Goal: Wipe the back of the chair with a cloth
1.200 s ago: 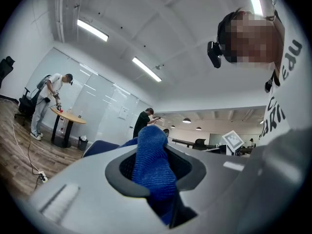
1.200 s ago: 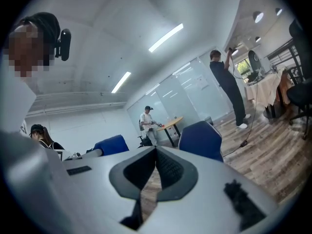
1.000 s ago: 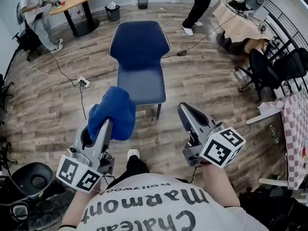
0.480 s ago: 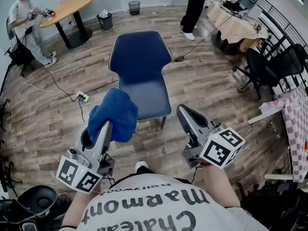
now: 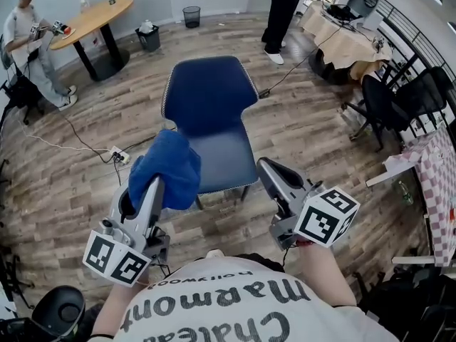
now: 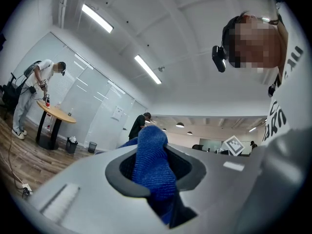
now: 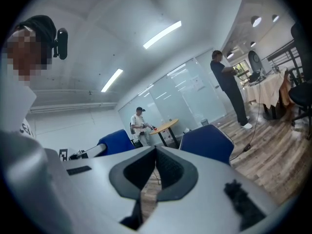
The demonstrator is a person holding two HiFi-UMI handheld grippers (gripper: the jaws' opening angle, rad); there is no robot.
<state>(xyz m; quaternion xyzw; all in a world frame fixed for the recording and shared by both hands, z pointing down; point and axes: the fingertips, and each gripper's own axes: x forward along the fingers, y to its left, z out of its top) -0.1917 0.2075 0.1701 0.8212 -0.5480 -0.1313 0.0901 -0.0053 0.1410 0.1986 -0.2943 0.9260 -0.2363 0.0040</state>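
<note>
Closest in, the left gripper (image 5: 154, 191) is tilted up and away from the person, its jaws clamped on a blue cloth (image 5: 167, 168). The cloth bunches above the jaw tips and, in the head view, overlaps the chair's near left corner. Whether it touches the chair, I cannot tell. Alongside, the right gripper (image 5: 268, 169) is held at the same height, jaws pressed together with nothing between them. Just ahead stands the blue chair (image 5: 208, 98) on the wood floor (image 5: 306, 127), seat nearest, back on the far side. Further off, a black bin (image 5: 191, 15) sits by the wall, and a person (image 5: 282, 9) stands to its right.
</note>
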